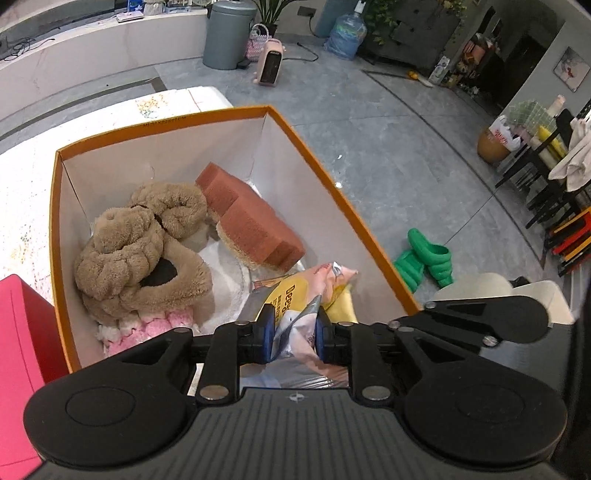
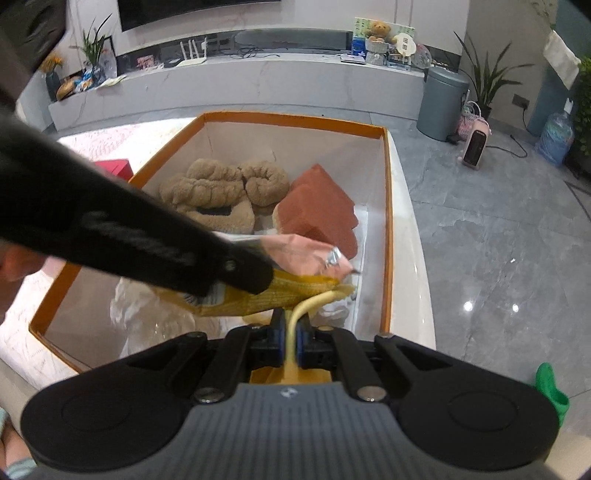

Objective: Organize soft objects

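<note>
An orange-rimmed box with white walls holds brown plush slippers, a red-brown sponge and a pink-white fluffy item. My left gripper is shut on a pink and yellow plastic packet inside the box near its right wall. My right gripper is shut on the edge of a yellow cloth that lies in the box under that packet. The left gripper's black arm crosses the right wrist view.
The box stands on a white table. A red box is at its left. Green slippers lie on the grey floor. A grey bin, a pink heater and a water jug stand further off.
</note>
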Available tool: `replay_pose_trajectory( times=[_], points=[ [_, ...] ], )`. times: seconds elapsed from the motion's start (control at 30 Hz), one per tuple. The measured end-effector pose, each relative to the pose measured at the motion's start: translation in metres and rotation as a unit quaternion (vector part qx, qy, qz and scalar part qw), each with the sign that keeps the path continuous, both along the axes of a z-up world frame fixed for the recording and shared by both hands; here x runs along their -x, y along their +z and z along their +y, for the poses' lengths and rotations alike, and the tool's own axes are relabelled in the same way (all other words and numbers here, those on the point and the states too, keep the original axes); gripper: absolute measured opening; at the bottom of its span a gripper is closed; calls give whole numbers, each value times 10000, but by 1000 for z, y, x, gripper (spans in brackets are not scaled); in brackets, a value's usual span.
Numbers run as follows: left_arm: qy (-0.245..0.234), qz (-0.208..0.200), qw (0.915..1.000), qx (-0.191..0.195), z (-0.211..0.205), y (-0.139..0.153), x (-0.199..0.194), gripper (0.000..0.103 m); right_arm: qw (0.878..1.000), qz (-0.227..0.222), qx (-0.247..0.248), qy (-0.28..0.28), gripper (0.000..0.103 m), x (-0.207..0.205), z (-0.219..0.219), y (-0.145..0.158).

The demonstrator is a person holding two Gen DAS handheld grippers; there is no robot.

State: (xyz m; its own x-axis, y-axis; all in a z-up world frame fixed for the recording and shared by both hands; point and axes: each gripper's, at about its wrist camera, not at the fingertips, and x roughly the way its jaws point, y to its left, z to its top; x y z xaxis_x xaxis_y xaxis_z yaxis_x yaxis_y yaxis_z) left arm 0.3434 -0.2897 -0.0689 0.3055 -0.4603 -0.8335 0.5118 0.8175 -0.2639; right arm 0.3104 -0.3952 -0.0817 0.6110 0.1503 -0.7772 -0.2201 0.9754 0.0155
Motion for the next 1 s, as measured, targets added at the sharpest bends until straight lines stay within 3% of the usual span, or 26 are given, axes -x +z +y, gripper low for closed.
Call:
replay_pose_trajectory(
  times=[0.1,0.2,0.27,0.3,0.4,0.57,0.67,0.8,1.0],
  points=[
    [-82,-11,9999,-134,-5,-4,-1,28,9999,12,106,105,8,0,6,1],
    [-126,59,9994,-304,-10,-7,-3,40,9998,22,111,142,12,1,7,1],
    [-162,150,9992,-326,-9,-8,-3,43,9999,18,80,131,21,2,8,1],
    [-186,167,9992,-323,-8,-8,-2,46,9999,10,73,110,30,2,8,2],
    [-202,139,9995,-188,-1,-3,1,62,9999,-23,49,109,36,5,7,4],
    [49,263,9995,146,16,12,-1,63,9998,-80,153,74,41,14,8,11],
    [109,24,9997,199,20,28,5,63,9997,-125,187,16,47,21,9,19],
    [135,-374,9990,205,30,50,20,63,9995,-178,257,21,63,31,11,32],
    [227,-1127,9933,141,56,82,53,63,9977,-537,400,74,64,50,24,60]
  ],
)
